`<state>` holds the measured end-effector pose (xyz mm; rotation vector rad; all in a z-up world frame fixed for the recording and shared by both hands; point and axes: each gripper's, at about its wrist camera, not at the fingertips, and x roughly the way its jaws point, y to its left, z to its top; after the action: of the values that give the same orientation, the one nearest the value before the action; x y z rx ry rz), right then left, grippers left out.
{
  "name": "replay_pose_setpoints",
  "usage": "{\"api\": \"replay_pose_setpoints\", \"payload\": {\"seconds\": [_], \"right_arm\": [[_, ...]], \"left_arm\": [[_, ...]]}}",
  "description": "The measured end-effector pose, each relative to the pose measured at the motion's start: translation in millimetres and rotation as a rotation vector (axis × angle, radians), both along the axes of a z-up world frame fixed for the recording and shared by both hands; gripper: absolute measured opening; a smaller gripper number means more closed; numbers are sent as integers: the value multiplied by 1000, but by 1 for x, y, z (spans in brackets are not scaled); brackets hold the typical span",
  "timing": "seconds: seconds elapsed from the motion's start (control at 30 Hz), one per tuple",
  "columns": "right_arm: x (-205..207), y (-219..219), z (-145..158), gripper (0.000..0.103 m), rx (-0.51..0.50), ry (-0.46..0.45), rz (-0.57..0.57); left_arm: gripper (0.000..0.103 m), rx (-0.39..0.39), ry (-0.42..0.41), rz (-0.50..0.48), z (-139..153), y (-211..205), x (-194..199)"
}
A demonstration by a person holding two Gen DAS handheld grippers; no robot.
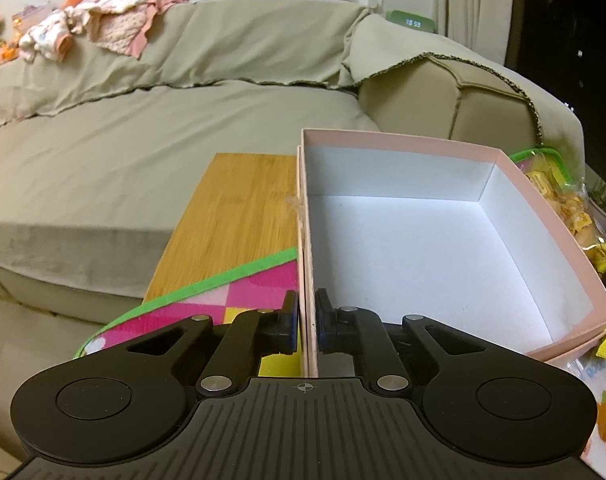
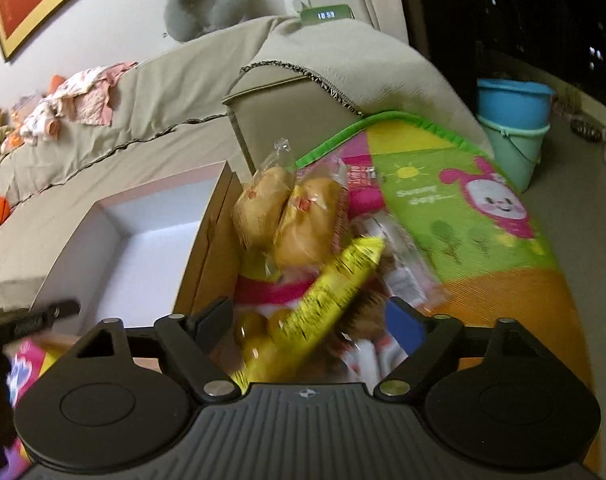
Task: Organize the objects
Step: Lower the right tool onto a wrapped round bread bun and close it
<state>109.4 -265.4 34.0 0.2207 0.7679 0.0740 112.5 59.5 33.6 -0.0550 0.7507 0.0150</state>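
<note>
Left tool [image 1: 308, 320] pinches the near-left wall of the pink box [image 1: 503, 160], one pad outside, one inside, jaws pressed onto the thin card. Box sits on a bright play mat [image 1: 239, 296] over a wooden surface [image 1: 231, 208], open side up, white inside, nothing in it; a second pink edge underneath looks like its lid nested below. Card wall probably stiff enough to steady by one edge but light, and likely to flex or skid if pulled hard; a low grip near a corner would hold better.

Right tool [image 2: 311, 320] spread, nothing pressed between its pads, hovering over a heap of snack packets [image 2: 303, 240] just right of the box. In the heap: wrapped bread rolls [image 2: 287, 216] in clear plastic, a yellow crinkly packet [image 2: 335, 280] lying across them. View blurred here, smaller items unclear.

Packets judged light, soft, slippery film. Rolls will crush under a firm squeeze; better taken by the sealed end. Yellow packet best pinched across its flat edge.

Sofa [image 1: 183, 140] behind.
</note>
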Motion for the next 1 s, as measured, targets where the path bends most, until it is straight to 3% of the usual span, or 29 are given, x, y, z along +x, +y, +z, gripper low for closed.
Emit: {"api": "replay_pose_setpoints", "payload": {"seconds": [0.07,0.1,0.17,0.37,0.53,0.6,0.7,0.73,0.77,0.87,1.0], "right_arm": [[11,8,-5,57,-32,28,-2],[15,12,-8,56,-51,50,3],[12,15,-8,38,-88,54,2],[-15,-5,12,13,-64,65,-4],[-40,-9,29,13,-106,40,23],[-43,-10,25,18,-121,43,13],[-45,-16,17,37,-92,53,-10],[-46,-16,13,55,-99,45,-18],[-48,-16,10,64,-121,34,-24],[-52,-12,0,64,-218,-13,-12],[-44,-16,2,64,-182,-59,24]], "left_arm": [[11,-5,1,-1,0,0,-1],[11,-8,2,-1,0,1,-2],[11,-11,-1,2,0,1,-2],[11,-14,-4,7,0,0,-2],[11,-31,-9,20,-1,1,-3],[11,-33,-9,22,-1,1,-3],[11,-31,-12,24,-2,1,-5],[11,-30,-12,25,-2,0,-5],[11,-27,-13,24,-2,0,-5],[11,-23,-12,22,-2,-1,-5],[11,-22,-13,30,-3,-1,-5]]}}
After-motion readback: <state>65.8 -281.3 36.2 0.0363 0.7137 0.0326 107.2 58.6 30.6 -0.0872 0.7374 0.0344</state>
